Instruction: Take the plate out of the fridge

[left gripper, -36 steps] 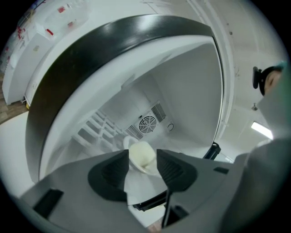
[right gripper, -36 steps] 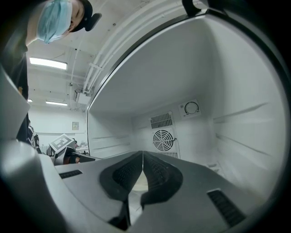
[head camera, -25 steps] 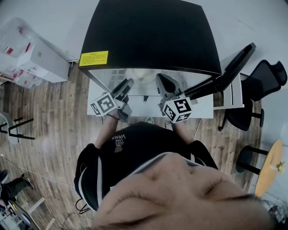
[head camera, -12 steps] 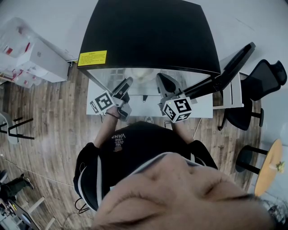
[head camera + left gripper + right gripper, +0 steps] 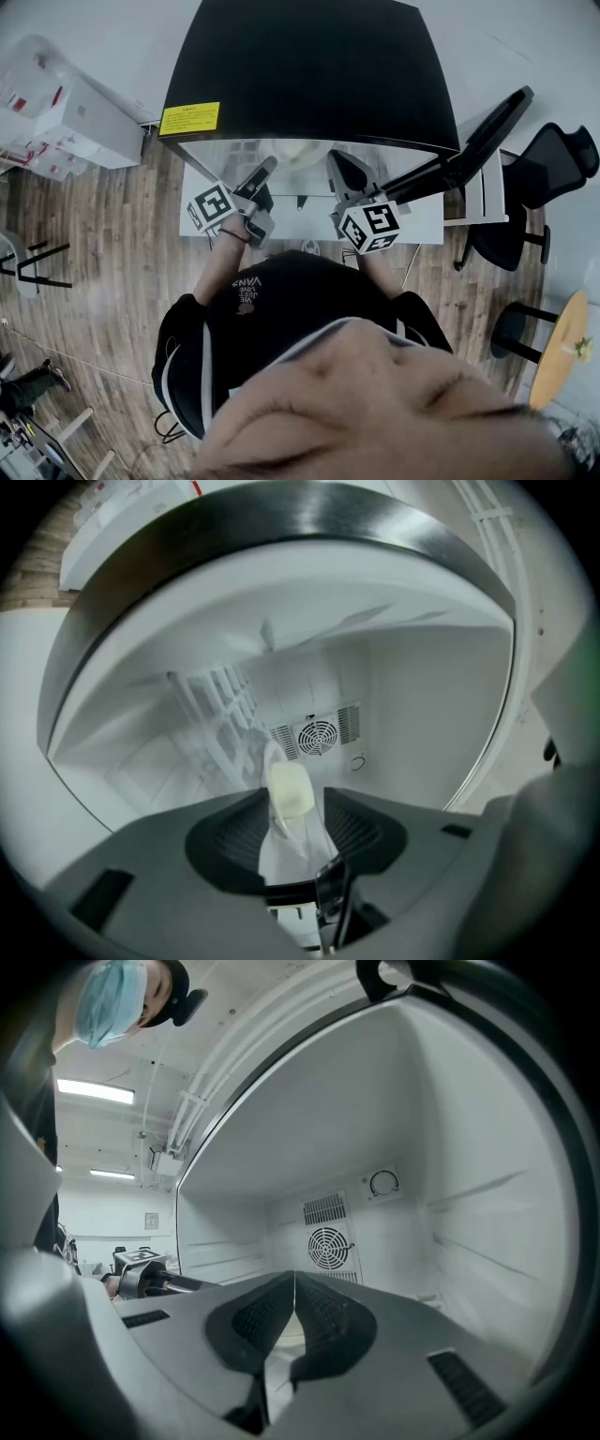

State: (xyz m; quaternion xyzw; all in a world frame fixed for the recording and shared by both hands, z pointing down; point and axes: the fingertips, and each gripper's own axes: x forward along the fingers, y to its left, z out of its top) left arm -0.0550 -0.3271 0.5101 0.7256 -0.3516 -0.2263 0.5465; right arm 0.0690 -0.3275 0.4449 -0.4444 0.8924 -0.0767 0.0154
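Observation:
The black fridge (image 5: 309,66) stands with its door (image 5: 469,155) swung open to the right, and both grippers reach into its white inside. My left gripper (image 5: 295,808) is rolled to one side and shut on the white plate (image 5: 291,847), which stands edge-on between its pads with a pale cream part (image 5: 292,789) at the far end. In the head view the left gripper (image 5: 265,171) is at the fridge's left. My right gripper (image 5: 293,1288) is shut with nothing between its pads; from above, the right gripper (image 5: 336,161) sits just right of the left one.
A round fan grille (image 5: 317,735) sits in the fridge's back wall, with a white rack (image 5: 220,714) to its left. Outside stand a black office chair (image 5: 553,169), a round wooden table (image 5: 562,347) and white boxes (image 5: 75,112). A person stands beyond the open side.
The left gripper's marker cube has shifted up and to the left, and that gripper has rolled a little. The right gripper has hardly moved.

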